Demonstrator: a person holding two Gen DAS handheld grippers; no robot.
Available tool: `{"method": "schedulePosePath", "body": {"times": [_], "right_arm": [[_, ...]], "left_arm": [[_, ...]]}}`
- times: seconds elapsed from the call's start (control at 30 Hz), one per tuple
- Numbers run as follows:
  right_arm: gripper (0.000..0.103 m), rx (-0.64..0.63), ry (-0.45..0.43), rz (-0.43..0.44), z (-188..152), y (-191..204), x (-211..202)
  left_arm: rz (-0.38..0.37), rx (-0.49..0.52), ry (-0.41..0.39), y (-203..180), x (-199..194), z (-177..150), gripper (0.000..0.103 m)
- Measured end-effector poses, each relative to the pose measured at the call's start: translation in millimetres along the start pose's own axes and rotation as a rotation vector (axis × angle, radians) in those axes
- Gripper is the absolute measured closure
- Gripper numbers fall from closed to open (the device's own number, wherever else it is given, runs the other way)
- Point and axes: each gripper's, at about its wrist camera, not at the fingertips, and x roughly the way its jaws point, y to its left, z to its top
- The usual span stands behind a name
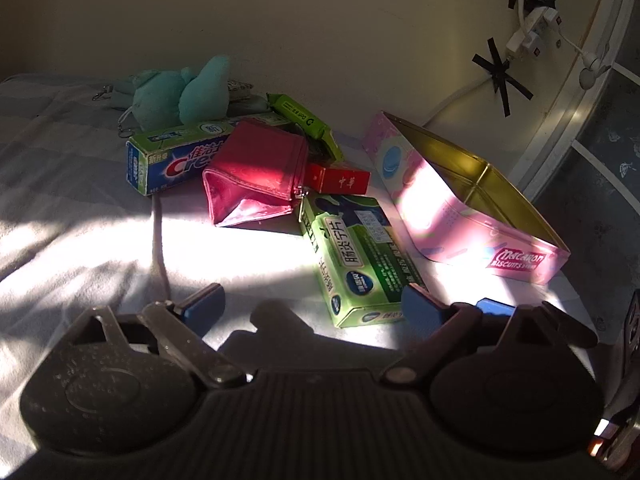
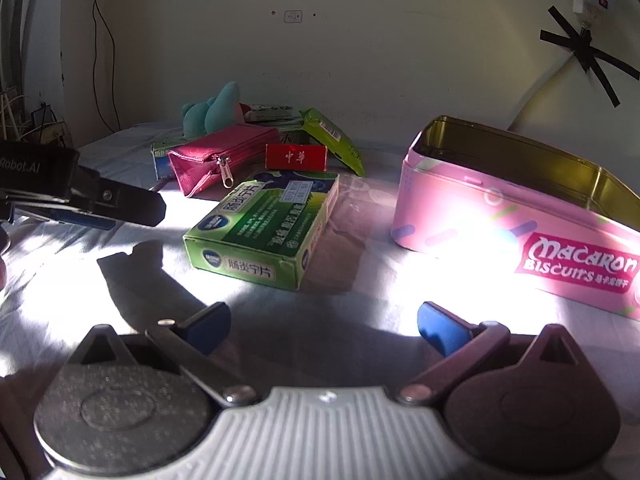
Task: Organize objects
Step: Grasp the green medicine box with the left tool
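Both grippers hover low over a pale bedsheet (image 1: 80, 208), tilted down, nothing between their pads.

Left gripper (image 1: 312, 304): jaws spread wide, empty. Just ahead of its right pad lies a green medicine box (image 1: 356, 256), flat, long side running away from the gripper; pad and box corner overlap in the left wrist view, contact hard to judge. Farther ahead, a magenta zip pouch (image 1: 256, 180) leans on a toothpaste box (image 1: 168, 164). A small red box (image 1: 340, 179) sits just right of the pouch. Behind them, a teal plush toy (image 1: 180, 92) and a green packet (image 1: 308, 124), near the wall (image 1: 320, 20). Ahead-right: an open pink biscuit tin (image 1: 460, 216), lid off, inside looks bare from here.

Right gripper (image 2: 324, 326): jaws fully wide, empty. The medicine box (image 2: 264, 228) is straight ahead, slightly left, apart from the pads. The tin (image 2: 500, 216) is ahead-right, near the right pad, not touching. Pouch (image 2: 216, 160), red box (image 2: 297, 157), packet (image 2: 336, 140) and plush toy (image 2: 212, 110) sit farther ahead. The left gripper (image 2: 100, 208) pokes in from the far left.

Strong sun patch washes out the sheet and the tin's side.
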Motion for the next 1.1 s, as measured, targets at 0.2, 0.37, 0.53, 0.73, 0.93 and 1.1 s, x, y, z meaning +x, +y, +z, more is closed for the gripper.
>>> {"method": "schedulePosePath", "body": {"times": [0.2, 0.37, 0.53, 0.73, 0.93, 1.1], "right_arm": [[0.016, -0.058, 0.012, 0.059, 24, 11, 26], [0.040, -0.031, 0.023, 0.144, 24, 13, 38], [0.044, -0.103, -0.051, 0.171, 0, 17, -2], [0.046, -0.048, -0.202, 0.079, -6, -9, -41], [0.068, 0.059, -0.311, -0.003, 16, -68, -59], [0.060, 0.069, -0.346, -0.020, 7, -94, -73]], "left_arm": [[-0.104, -0.040, 0.117, -5, 46, 15, 0.036], [-0.106, -0.066, 0.084, -11, 45, 4, 0.051], [-0.119, 0.013, 0.005, -37, -8, -20, 0.051], [-0.183, 0.229, -0.145, -108, -30, 1, 0.050], [-0.337, 0.341, -0.025, -180, 29, 33, 0.055], [-0.370, 0.245, -0.072, -169, 19, 49, 0.055]]}}
